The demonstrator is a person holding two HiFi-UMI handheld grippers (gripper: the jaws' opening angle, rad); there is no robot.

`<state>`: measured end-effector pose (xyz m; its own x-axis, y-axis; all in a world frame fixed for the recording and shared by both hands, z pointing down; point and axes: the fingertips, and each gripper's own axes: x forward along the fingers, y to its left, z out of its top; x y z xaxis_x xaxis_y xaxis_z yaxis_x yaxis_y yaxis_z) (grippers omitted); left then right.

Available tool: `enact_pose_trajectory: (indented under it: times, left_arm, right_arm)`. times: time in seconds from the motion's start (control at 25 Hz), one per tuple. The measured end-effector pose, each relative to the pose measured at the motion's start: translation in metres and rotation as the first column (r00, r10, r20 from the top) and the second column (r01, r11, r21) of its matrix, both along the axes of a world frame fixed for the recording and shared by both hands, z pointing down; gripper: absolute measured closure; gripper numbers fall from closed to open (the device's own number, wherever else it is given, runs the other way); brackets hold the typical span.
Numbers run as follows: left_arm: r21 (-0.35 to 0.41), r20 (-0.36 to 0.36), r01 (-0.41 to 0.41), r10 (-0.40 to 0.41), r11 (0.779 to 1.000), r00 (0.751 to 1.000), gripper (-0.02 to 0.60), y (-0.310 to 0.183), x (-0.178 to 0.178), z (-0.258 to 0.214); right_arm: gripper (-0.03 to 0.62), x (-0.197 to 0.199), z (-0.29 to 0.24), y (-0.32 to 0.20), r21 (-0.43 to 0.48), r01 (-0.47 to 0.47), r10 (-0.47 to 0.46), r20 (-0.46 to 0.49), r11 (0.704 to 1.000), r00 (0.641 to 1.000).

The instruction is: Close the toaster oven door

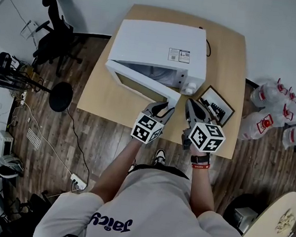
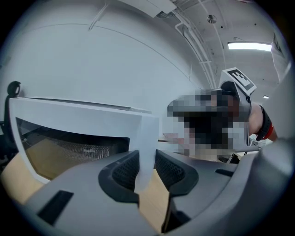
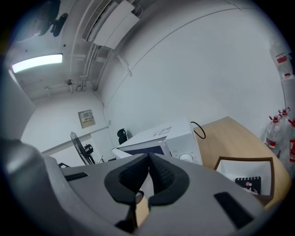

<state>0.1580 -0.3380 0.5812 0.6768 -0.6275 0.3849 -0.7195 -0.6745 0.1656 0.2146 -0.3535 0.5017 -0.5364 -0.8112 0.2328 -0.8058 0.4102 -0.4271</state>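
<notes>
- The white toaster oven (image 1: 161, 45) stood on a wooden table (image 1: 224, 55), with its door (image 1: 141, 85) swung out at an angle from the front, not yet closed.
- The left gripper (image 1: 165, 106) had the door's free edge between its jaws. In its own view the dark pads (image 2: 124, 170) appeared to press on both sides of the white edge, though the contact was hard to judge.
- The right gripper (image 1: 192, 103) hovered just beside it, jaws together with nothing between them, over the table near a dark picture frame (image 1: 217, 104).
</notes>
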Motion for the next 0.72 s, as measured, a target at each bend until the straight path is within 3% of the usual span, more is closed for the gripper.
enact_pose_trajectory:
  times: [0.72]
  left_arm:
    - [0.004,-0.004,0.005,-0.005,1.000,1.000,0.491,-0.040,0.011,0.001]
  right_arm:
    - [0.579,0.008,0.011,-0.030,-0.018,-0.003,0.003,0.000,1.000,1.000]
